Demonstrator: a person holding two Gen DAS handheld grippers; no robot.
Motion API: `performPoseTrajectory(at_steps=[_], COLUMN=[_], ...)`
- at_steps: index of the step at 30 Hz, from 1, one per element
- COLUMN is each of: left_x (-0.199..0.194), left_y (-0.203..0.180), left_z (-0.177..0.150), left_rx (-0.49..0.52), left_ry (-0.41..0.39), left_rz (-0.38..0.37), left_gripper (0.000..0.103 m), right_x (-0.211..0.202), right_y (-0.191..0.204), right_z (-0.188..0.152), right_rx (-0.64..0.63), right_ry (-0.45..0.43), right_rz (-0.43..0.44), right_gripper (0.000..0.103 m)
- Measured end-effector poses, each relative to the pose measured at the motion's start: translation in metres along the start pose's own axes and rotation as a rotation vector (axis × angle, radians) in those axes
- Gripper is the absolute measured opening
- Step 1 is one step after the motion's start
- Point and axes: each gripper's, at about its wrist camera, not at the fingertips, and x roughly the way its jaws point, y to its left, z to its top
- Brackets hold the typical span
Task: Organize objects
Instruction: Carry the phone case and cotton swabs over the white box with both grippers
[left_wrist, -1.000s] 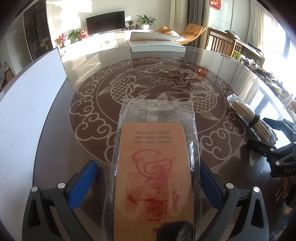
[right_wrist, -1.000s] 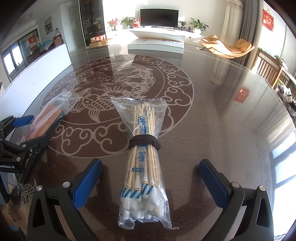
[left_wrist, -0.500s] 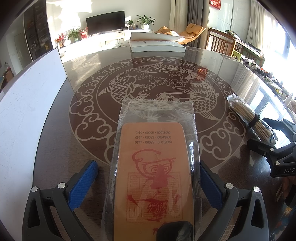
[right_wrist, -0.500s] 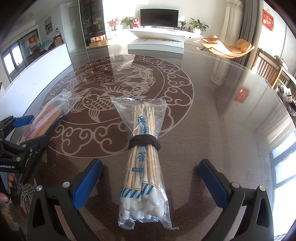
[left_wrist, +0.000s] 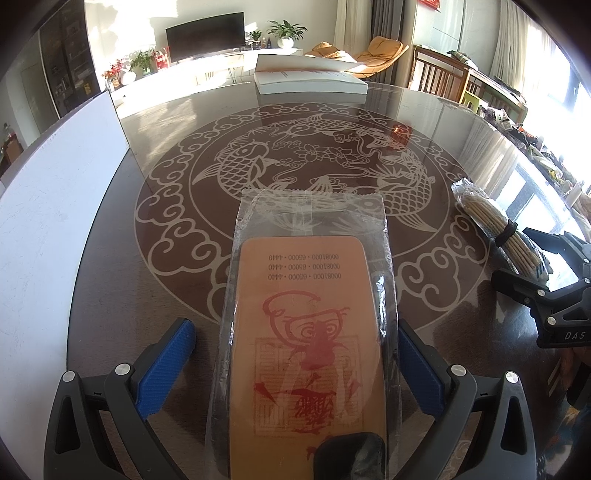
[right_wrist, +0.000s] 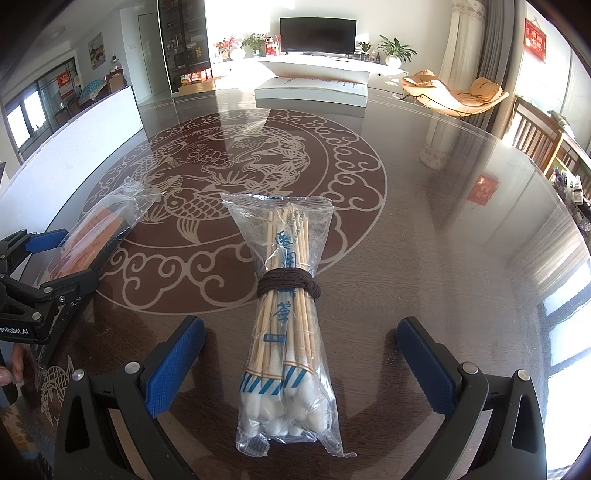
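A clear bag holding an orange pack with a red print (left_wrist: 308, 332) lies on the dark table between the fingers of my left gripper (left_wrist: 295, 354), which is open around it. It also shows in the right wrist view (right_wrist: 94, 236). A clear bag of cotton swabs tied with a brown band (right_wrist: 288, 314) lies between the fingers of my right gripper (right_wrist: 301, 354), which is open around it. The swab bag also shows in the left wrist view (left_wrist: 495, 230), with the right gripper (left_wrist: 554, 295) next to it.
The glass-topped table has a pale fish pattern (right_wrist: 258, 177). A white box (left_wrist: 310, 79) sits at its far edge. A white board (left_wrist: 55, 206) stands along the left side. Chairs and a cluttered sideboard stand beyond the right edge.
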Motion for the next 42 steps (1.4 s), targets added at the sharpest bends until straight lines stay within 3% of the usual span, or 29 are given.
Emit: performPoseTrajectory(at_steps=[5,9,13,15,16,17,18,19,23,27,31,34,37,40,42], left_x=[-0.003,-0.005,-0.011,-0.015,-0.017,-0.018,-0.020,-0.021,-0.039,-0.072,-0.127,-0.173,-0.197,-0.194,-0.183], left_y=[0.004,0.005,-0.005,-0.002,-0.002,-0.003,-0.002,0.000,0.011,0.028,0.059,0.097,0.151,0.208,0.242], left_z=[-0.001,-0.002,-0.004,-0.006,-0.006,-0.008,-0.009,-0.012,-0.026,-0.034,-0.032,-0.030,-0.034,-0.044,-0.054], left_rx=[0.072,0.141,0.221,0.192,0.187,0.190,0.183,0.171,0.099,-0.016,-0.118,-0.149,-0.200,-0.252,-0.298], left_ry=[0.117,0.148,0.112,0.102,0.091,0.079,0.069,0.059,-0.001,-0.091,-0.201,-0.281,-0.293,-0.220,-0.151], left_rz=[-0.035,-0.057,-0.026,-0.095,-0.089,-0.085,-0.086,-0.087,-0.124,-0.190,-0.233,-0.169,-0.035,0.170,0.261], left_gripper=[0.103,0.103,0.102,0.078,0.076,0.076,0.075,0.075,0.075,0.075,0.075,0.075,0.075,0.075,0.075], right_x=[0.000,0.000,0.006,0.003,0.000,-0.002,0.000,0.005,-0.003,-0.032,-0.065,-0.086,-0.095,-0.092,-0.083], right_y=[0.000,0.000,0.002,0.004,0.006,0.009,0.012,0.014,0.017,0.030,0.073,0.127,0.197,0.271,0.315], right_z=[0.000,0.000,0.015,0.025,0.030,0.034,0.036,0.036,0.036,0.039,0.070,0.105,0.137,0.159,0.170], right_rx=[0.000,-0.002,-0.054,-0.070,-0.085,-0.104,-0.119,-0.130,-0.120,-0.069,-0.089,-0.119,-0.164,-0.207,-0.221], right_ry=[0.000,0.000,0.151,0.166,0.153,0.151,0.168,0.215,0.227,0.181,0.090,0.013,-0.033,-0.039,-0.027], right_rz=[0.000,0.000,0.040,0.051,0.048,0.050,0.058,0.047,0.038,0.111,0.185,0.287,0.417,0.535,0.585], right_gripper=[0.103,0.103,0.103,0.103,0.101,0.096,0.059,0.030,0.029,0.029,0.029,0.029,0.029,0.029,0.029])
